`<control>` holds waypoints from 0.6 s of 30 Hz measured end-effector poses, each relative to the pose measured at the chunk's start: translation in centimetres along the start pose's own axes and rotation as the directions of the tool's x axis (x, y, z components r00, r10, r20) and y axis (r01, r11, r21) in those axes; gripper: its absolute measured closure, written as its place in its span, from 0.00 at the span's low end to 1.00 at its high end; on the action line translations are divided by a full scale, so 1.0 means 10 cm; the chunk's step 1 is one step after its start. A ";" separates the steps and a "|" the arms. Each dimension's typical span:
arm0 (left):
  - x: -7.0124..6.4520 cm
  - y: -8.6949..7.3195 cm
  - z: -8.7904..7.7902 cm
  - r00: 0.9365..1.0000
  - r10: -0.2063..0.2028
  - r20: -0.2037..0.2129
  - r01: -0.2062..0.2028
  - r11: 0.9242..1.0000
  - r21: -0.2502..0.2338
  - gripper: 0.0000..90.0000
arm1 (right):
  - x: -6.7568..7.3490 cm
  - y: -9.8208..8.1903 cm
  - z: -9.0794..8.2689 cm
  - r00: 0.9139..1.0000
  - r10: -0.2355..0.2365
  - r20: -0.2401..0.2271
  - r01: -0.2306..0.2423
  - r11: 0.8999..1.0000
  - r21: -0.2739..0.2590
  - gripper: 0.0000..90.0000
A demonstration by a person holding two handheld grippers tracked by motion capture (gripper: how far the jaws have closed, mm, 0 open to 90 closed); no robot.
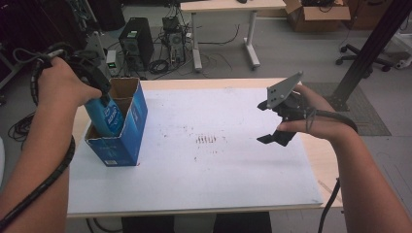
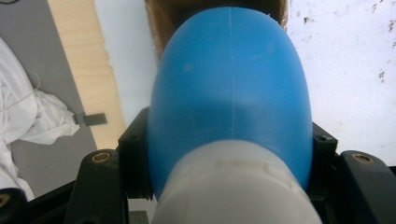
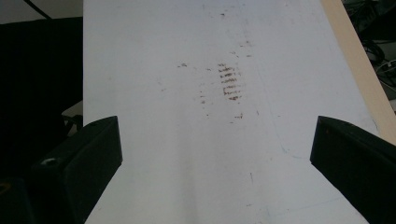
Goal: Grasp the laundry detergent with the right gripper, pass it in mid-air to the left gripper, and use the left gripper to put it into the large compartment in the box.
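In the high view the left hand-held gripper [image 1: 103,97] is clamped on a blue bottle [image 1: 108,116] near its top and holds it over the open top of a blue box [image 1: 127,127] at the left part of the table [image 1: 204,194]. The bottle's lower part is already inside the box; its long axis runs nearly upright, tilted a little, with the cap end up at the gripper and the base down in the box. So the box lies straight below the left gripper, and the coming move looks like a further lowering along that axis. The right hand-held gripper [image 1: 272,124] hangs over the right part of the table, well apart from the box, and the left hand is by far the nearer. In the left gripper view the bottle [image 2: 231,93] sits between the two black jaws, which press on its sides just past the white cap [image 2: 233,186]; beyond its rounded body the brown inside of the box [image 2: 163,18] shows, with the white table sheet [image 2: 345,70] to one side. The bottle seems roughly centred on the opening, though I cannot tell how close its base is to the bottom. In the right gripper view the jaws stand wide apart with nothing between them, over the bare, smudged sheet [image 3: 187,163].
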State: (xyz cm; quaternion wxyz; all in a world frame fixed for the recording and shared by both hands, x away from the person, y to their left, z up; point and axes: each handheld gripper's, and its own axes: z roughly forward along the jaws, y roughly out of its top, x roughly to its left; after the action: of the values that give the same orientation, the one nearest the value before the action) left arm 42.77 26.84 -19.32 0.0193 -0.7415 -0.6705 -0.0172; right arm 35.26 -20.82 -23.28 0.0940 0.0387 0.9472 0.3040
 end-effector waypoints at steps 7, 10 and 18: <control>0.00 0.03 0.22 1.000 -0.005 0.010 0.005 1.000 0.014 0.42 | 0.02 0.00 0.03 1.000 -0.010 -0.008 0.010 1.000 0.002 0.02; 0.00 0.03 0.26 1.000 -0.007 0.009 0.007 1.000 0.015 0.42 | 0.01 0.00 0.03 1.000 -0.007 -0.013 0.007 1.000 0.014 0.02; -0.01 0.04 0.41 1.000 -0.012 0.008 0.011 1.000 0.017 0.42 | -0.02 0.01 0.01 1.000 -0.008 -0.019 0.009 0.998 0.055 0.02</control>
State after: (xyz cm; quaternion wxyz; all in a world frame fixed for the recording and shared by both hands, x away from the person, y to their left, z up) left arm 43.17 26.90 -23.42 0.0229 -0.7375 -0.6749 -0.0086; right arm 35.48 -20.67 -23.26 0.0854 0.0345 0.9563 0.2776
